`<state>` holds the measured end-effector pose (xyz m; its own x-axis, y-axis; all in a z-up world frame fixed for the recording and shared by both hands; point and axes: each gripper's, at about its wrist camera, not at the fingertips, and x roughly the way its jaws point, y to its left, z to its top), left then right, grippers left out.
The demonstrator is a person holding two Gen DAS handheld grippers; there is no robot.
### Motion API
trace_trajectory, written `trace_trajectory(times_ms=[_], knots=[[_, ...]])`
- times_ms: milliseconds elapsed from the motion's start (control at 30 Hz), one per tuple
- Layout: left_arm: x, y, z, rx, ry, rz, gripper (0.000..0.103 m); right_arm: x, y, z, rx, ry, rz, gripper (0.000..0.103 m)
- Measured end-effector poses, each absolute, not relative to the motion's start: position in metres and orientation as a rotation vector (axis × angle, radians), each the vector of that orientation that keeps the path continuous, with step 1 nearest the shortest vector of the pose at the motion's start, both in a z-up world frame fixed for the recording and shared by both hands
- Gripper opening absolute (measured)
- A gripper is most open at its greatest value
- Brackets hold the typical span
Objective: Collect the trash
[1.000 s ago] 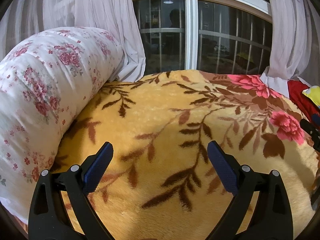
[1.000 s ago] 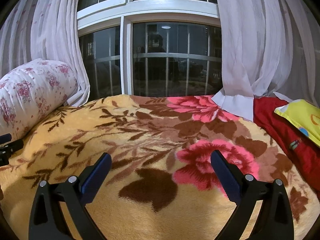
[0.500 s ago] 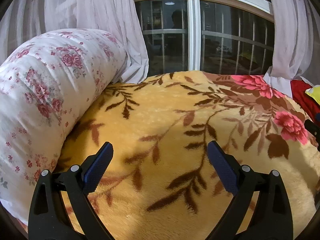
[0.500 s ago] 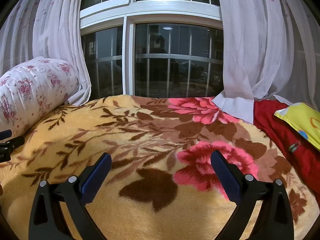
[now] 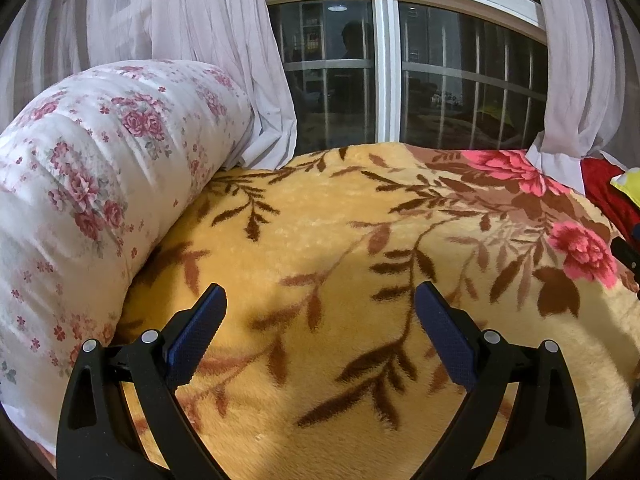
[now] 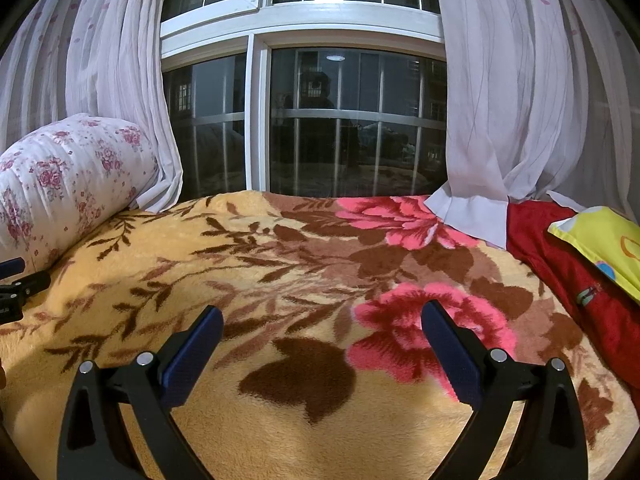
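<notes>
No trash shows in either view. My left gripper (image 5: 320, 304) is open and empty, held above a yellow fleece blanket (image 5: 320, 240) with brown leaves and pink flowers. My right gripper (image 6: 322, 320) is open and empty above the same blanket (image 6: 280, 264), over a pink flower. The tip of the left gripper shows at the left edge of the right wrist view (image 6: 16, 284). A dark part of the right gripper shows at the right edge of the left wrist view (image 5: 628, 254).
A rolled white floral quilt (image 5: 80, 192) lies along the left of the bed, also in the right wrist view (image 6: 60, 176). A red cloth (image 6: 580, 280) and a yellow pillow (image 6: 600, 244) lie at the right. A dark barred window (image 6: 340, 128) and sheer curtains (image 6: 520, 100) stand behind.
Both views have tilted upward a little, so the window sits lower in frame. The left view has shifted slightly left toward the quilt. Both grippers stay open.
</notes>
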<state>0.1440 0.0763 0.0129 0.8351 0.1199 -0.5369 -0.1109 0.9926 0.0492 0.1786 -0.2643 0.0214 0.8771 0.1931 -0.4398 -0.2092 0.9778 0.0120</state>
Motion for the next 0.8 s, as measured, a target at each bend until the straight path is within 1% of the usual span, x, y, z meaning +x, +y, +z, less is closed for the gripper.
trace_trajectory(times_ms=[800], knots=[[0.1448, 0.0795, 0.0146, 0.027, 0.565, 0.121, 0.093, 0.1792, -0.2637, 0.022, -0.038, 0.459, 0.213, 0.098]])
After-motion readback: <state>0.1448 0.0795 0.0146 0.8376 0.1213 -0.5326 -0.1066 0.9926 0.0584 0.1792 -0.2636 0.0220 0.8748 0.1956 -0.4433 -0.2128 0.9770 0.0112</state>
